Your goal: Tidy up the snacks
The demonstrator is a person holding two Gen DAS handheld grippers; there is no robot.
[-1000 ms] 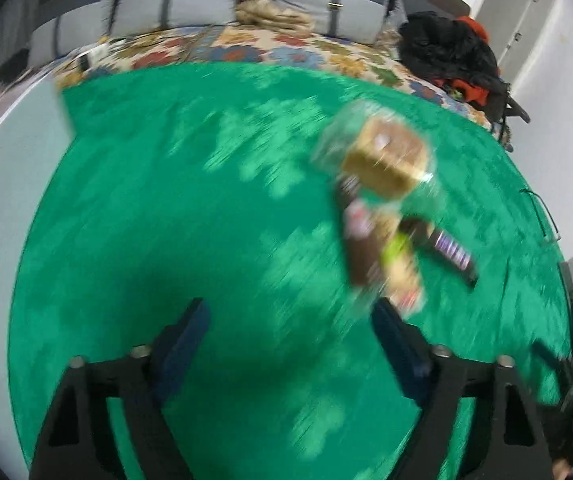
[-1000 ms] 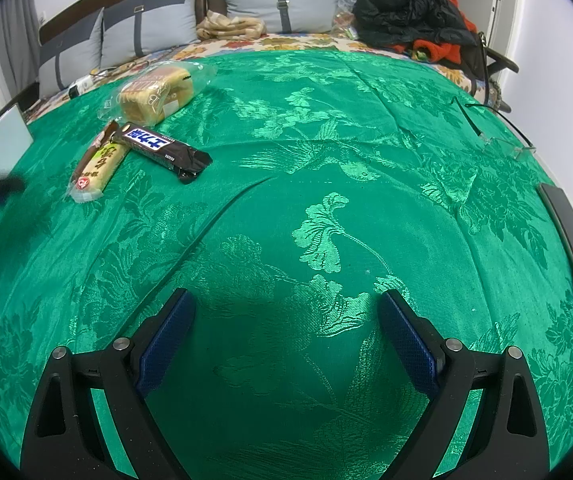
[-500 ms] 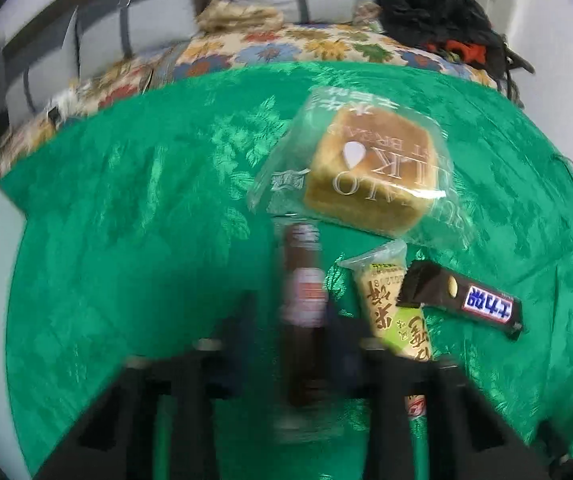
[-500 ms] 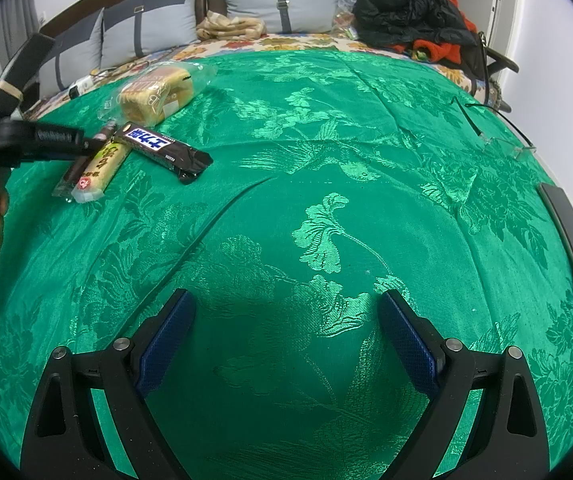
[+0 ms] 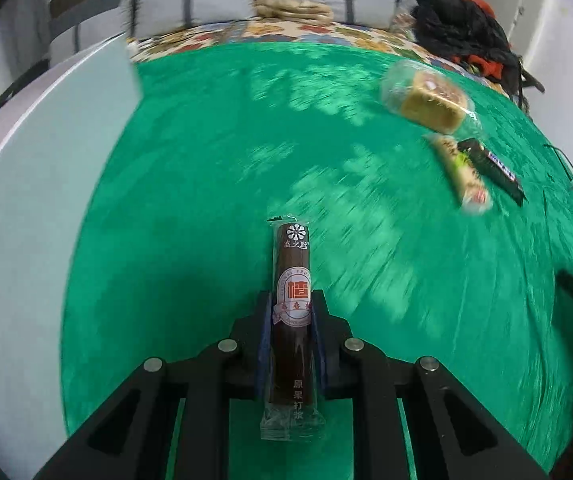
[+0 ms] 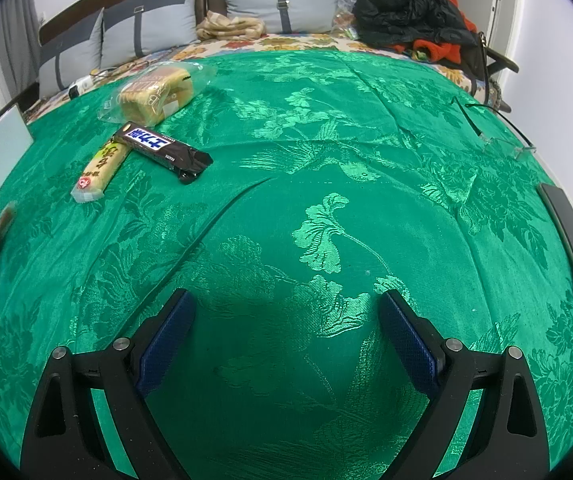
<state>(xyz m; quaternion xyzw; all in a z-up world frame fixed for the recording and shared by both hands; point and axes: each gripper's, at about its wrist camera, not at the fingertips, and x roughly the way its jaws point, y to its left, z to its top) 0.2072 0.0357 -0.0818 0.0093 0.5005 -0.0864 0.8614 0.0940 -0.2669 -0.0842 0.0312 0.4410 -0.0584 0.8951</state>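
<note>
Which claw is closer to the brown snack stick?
Left. The left claw is shut on the brown snack stick, holding it above the green cloth. The right claw is open and empty, off to the side.

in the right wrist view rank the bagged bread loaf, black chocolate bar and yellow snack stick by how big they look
1. bagged bread loaf, largest though farthest.
2. black chocolate bar.
3. yellow snack stick, slightly shorter than the bar; close, since the bar overlaps its far end.

Each black claw (image 6: 286, 336) has blue textured pads (image 6: 408, 340) and silver screws.
</note>
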